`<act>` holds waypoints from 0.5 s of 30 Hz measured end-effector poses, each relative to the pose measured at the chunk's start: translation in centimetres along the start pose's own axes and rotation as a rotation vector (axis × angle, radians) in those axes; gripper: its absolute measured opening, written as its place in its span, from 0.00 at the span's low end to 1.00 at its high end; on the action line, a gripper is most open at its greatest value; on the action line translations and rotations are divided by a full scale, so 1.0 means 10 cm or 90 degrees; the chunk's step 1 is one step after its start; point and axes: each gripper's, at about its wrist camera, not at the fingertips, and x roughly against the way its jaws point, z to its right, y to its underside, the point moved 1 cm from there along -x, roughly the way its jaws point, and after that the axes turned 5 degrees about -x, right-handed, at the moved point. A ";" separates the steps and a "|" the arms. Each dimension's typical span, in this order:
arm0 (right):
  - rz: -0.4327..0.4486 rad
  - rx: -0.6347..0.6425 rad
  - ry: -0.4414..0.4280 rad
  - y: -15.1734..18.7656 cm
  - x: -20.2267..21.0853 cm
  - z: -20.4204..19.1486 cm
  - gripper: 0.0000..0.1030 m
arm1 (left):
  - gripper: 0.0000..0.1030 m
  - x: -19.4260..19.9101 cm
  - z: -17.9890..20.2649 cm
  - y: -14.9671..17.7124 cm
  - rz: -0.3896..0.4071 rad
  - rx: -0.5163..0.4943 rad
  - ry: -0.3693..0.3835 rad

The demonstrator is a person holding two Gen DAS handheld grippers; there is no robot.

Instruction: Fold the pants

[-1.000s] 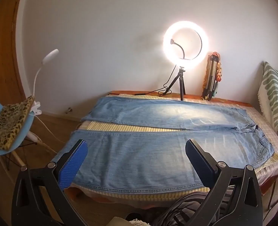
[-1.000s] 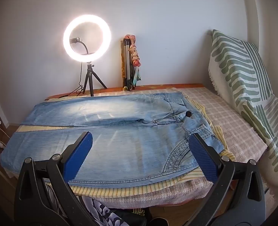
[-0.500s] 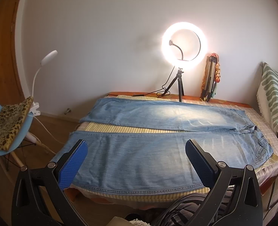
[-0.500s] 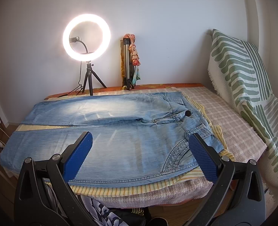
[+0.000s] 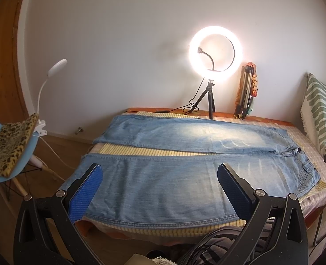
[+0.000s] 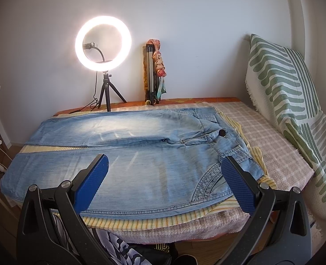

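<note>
We hold both grippers above the near edge of a bed where a pair of light blue jeans lies spread flat, legs apart, on a yellow striped cloth. The waistband with its dark button points toward the green-patterned cushion at the right; the leg hems reach the left end of the bed. Our left gripper is spread wide and holds nothing, its blue pads framing the lower part of the nearer leg. Our right gripper is likewise released and empty, hovering by the hip and the stitched pocket. Neither touches the denim. At the far edge of the bed a lit ring light stands on a small tripod, just beside a folded tripod draped with a scarf, against the white wall. To the left, a blue chair carries a leopard-print cushion and a clip-on white lamp.
</note>
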 end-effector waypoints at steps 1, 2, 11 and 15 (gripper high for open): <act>0.000 0.000 0.000 0.00 0.00 0.00 1.00 | 1.00 0.00 0.00 0.00 0.000 0.000 0.001; -0.001 0.001 -0.001 0.01 -0.01 -0.01 1.00 | 1.00 0.00 0.00 0.00 0.000 0.001 0.001; 0.006 0.005 0.002 -0.05 0.05 0.00 1.00 | 1.00 0.04 -0.01 -0.02 0.008 0.004 0.006; 0.009 0.006 0.000 -0.04 0.08 -0.01 1.00 | 1.00 0.04 -0.01 -0.01 0.009 0.002 0.007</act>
